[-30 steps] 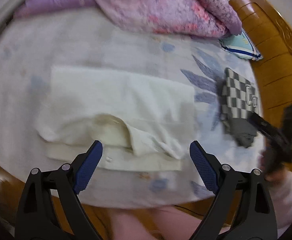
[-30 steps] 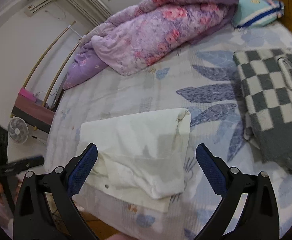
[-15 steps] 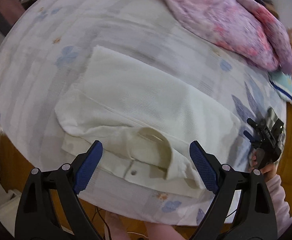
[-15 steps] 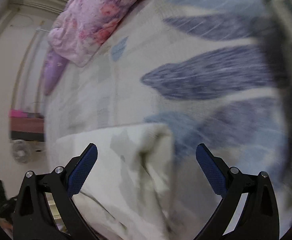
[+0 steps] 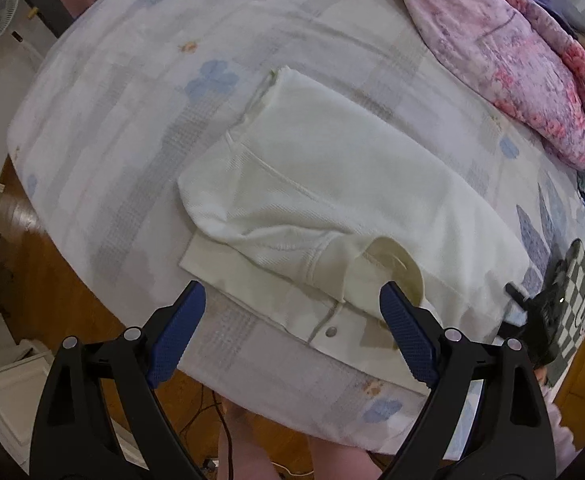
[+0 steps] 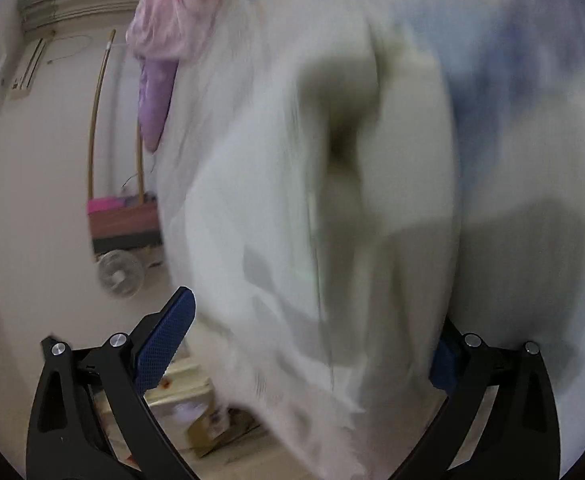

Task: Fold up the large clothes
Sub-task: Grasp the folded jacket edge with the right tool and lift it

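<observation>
A folded cream-white garment [image 5: 332, 200] with a collar and snap buttons lies on the bed near its front edge. My left gripper [image 5: 292, 324] hovers open above the garment's near edge, empty. My right gripper [image 5: 544, 312] shows small at the garment's right end in the left wrist view. In the blurred right wrist view my right gripper [image 6: 312, 340] is open, very close to the white cloth [image 6: 292, 240], which lies between its blue fingers [image 6: 164, 336]; the right finger is mostly hidden by cloth.
The bed sheet [image 5: 132, 120] is white with blue flowers. A pink-purple quilt [image 5: 512, 40] is heaped at the back right. A grey checkered garment [image 5: 580, 280] lies at the right. Wooden floor [image 5: 72, 280] and a fan [image 6: 120, 272] lie beyond the bed.
My right gripper has dropped down close to the garment's right end, and its view now blurs with cloth. My left gripper has swung left along the garment's front edge, still open.
</observation>
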{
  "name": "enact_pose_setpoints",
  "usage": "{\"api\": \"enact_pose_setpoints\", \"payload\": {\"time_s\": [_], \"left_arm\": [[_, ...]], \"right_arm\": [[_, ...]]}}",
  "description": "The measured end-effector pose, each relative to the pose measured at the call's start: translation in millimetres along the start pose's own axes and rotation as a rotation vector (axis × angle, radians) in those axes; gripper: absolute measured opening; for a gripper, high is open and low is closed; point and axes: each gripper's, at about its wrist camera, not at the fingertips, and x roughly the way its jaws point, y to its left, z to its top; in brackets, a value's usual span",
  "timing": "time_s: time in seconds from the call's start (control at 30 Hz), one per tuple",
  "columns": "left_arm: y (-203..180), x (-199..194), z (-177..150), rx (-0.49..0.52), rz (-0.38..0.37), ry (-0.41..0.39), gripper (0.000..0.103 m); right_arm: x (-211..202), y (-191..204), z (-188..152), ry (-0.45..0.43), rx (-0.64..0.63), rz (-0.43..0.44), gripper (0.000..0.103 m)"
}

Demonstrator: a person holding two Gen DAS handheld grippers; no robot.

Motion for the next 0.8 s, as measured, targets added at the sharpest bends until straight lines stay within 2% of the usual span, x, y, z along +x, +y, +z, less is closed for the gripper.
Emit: {"api": "enact_pose_setpoints", "payload": {"time_s": [0.03,0.07,0.17,0.23,0.3,0.33,0.37,0.4,0.43,0.5,0.53,0.67,0.73,0.8], "left_arm": [[-2.3,2.4,-1.5,0.009,-0.007,0.003,0.089],[-5.0,5.2,-2.3,0.019,-0.016,0.008,0.089],[-18.9,16.9,-1.1,0.058,-0.028,0.029,0.089],[-30.1,23.8,2.4,0.091,-0.043,0.034,0.089],[-41.7,32.3,7.7,0.118,-0.057,0.048,0.089],[-50.4,37.5,12.3,0.142,-0.072,0.055,0.089],[-57.6,41.3,16.1,0.165,-0.086,0.059,0.084],[-64.8,45.6,20.5,0.188,-0.097,0.064,0.075],[-74.0,52.2,26.0,0.219,-0.104,0.077,0.071],[-89.6,63.3,35.5,0.272,-0.101,0.09,0.054],[-99.7,68.7,41.8,0.308,-0.093,0.088,0.049],[-130.0,89.2,67.2,0.408,-0.086,0.103,0.016],[-143.2,99.7,82.6,0.44,-0.092,0.122,0.013],[-157.2,112.3,101.7,0.476,-0.073,0.141,0.005]], "right_arm": [[8.1,-1.9,-13.6,0.037,0.018,0.011,0.096],[15.5,-1.8,-26.4,0.054,0.013,-0.016,0.096],[18.1,8.9,-38.1,0.001,-0.022,-0.083,0.096],[15.3,4.3,-31.3,-0.016,0.095,-0.069,0.095],[8.1,-6.9,-27.2,-0.041,0.255,-0.075,0.079],[4.4,-12.7,-28.0,-0.042,0.328,-0.12,0.057],[1.0,-15.2,-29.4,-0.044,0.369,-0.125,0.049],[-1.5,-13.1,-31.2,-0.05,0.368,-0.133,0.048],[-2.5,-8.9,-33.1,-0.053,0.344,-0.158,0.044],[-2.8,9.4,-36.4,-0.074,0.269,-0.243,0.039],[-3.9,14.0,-39.7,-0.086,0.266,-0.261,0.036],[-0.6,25.8,-45.6,-0.135,0.283,-0.335,0.034],[2.8,29.7,-46.1,-0.143,0.295,-0.358,0.034],[4.4,32.6,-44.7,-0.137,0.311,-0.372,0.035]]}}
